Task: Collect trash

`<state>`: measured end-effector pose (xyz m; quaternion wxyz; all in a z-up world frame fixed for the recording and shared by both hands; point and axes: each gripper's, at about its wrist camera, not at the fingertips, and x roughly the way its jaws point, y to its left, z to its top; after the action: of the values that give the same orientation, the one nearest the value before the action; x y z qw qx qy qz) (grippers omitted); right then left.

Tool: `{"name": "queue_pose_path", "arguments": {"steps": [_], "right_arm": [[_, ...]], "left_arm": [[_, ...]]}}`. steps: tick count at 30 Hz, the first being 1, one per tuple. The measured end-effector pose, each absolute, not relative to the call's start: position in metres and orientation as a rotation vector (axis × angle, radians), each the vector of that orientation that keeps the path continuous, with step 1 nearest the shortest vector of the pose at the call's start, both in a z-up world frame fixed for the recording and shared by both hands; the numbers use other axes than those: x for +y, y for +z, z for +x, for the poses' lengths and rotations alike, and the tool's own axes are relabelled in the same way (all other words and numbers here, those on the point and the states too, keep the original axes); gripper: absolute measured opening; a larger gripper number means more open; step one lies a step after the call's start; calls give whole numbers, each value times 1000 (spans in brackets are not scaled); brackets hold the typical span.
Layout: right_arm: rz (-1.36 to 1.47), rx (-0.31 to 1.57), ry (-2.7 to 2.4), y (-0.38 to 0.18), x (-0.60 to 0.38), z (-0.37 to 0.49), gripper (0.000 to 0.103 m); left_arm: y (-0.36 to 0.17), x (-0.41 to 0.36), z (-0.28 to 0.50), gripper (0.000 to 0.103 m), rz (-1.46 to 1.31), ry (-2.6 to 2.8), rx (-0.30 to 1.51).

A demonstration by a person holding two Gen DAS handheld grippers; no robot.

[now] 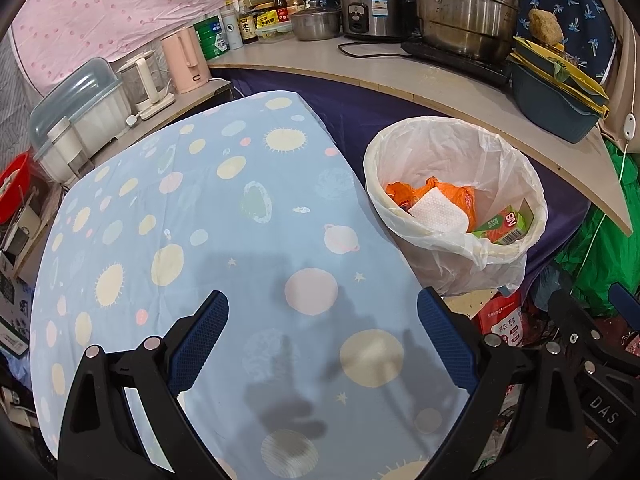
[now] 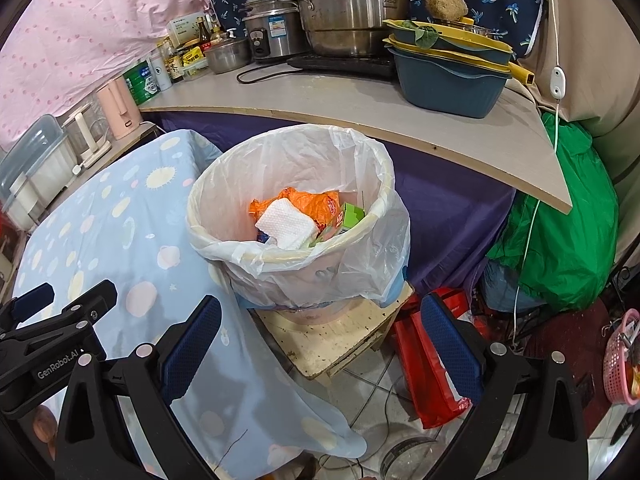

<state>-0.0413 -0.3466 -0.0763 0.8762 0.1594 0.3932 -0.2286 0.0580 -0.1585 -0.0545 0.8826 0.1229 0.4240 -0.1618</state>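
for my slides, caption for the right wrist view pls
Open right gripper faces white-lined trash bin holding orange wrapper, white tissue, green carton.

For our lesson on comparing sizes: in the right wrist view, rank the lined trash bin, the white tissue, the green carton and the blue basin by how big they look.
1. lined trash bin
2. blue basin, though it stands farther away
3. white tissue
4. green carton, partly hidden

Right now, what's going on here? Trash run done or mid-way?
Looks done or between items. Both handheld grippers are open and empty: the left gripper hovers over the blue tablecloth, which shows no trash; the right gripper faces the lined bin on its wooden stool. The bin already holds an orange wrapper, a white paper towel and a green carton.
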Motion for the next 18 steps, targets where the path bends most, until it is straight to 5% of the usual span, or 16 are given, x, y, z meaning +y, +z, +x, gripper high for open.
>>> {"name": "queue_pose_path", "arguments": {"steps": [18], "right_arm": [[333, 821, -477, -77, -346, -41, 96]], "left_arm": [[-57, -159, 57, 91, 256, -337, 882]]}}
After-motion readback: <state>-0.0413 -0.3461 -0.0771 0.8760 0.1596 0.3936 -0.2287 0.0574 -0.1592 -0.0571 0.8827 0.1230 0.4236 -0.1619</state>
